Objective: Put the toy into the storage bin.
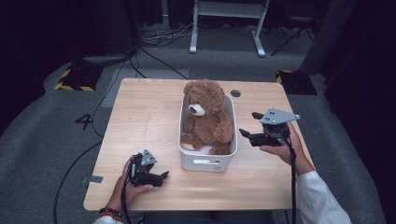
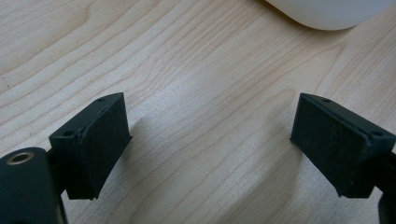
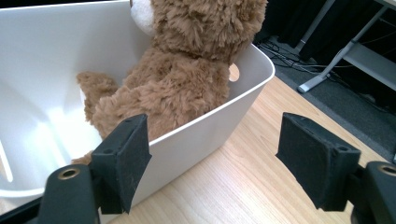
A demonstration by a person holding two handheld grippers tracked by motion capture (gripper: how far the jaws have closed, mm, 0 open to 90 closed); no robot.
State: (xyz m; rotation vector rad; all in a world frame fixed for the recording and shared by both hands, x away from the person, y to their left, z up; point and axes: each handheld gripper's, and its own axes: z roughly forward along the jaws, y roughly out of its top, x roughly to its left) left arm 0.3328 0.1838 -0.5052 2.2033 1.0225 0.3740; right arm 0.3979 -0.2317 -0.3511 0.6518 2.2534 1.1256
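A brown teddy bear [image 1: 206, 116] sits upright in a white plastic bin [image 1: 207, 163] at the middle of the wooden table [image 1: 144, 126]. The right gripper [image 1: 249, 125] hovers just right of the bin, jaws open and empty, pointing at its wall. In the right gripper view the bear [image 3: 177, 88] leans against the bin's near rim [image 3: 215, 114], ahead of the open gripper [image 3: 215, 161]. My left gripper [image 1: 164, 175] rests low on the table, near the bin's front left corner, open and empty. Bare wood lies between the jaws of the left gripper [image 2: 210, 149], and the bin's corner [image 2: 331, 11] shows at the top.
A round cable hole [image 1: 235, 93] sits in the table behind the bin. Beyond the table are a grey carpet with cables [image 1: 159, 37], a white desk frame [image 1: 229, 23] and yellow-black taped bases [image 1: 74, 79].
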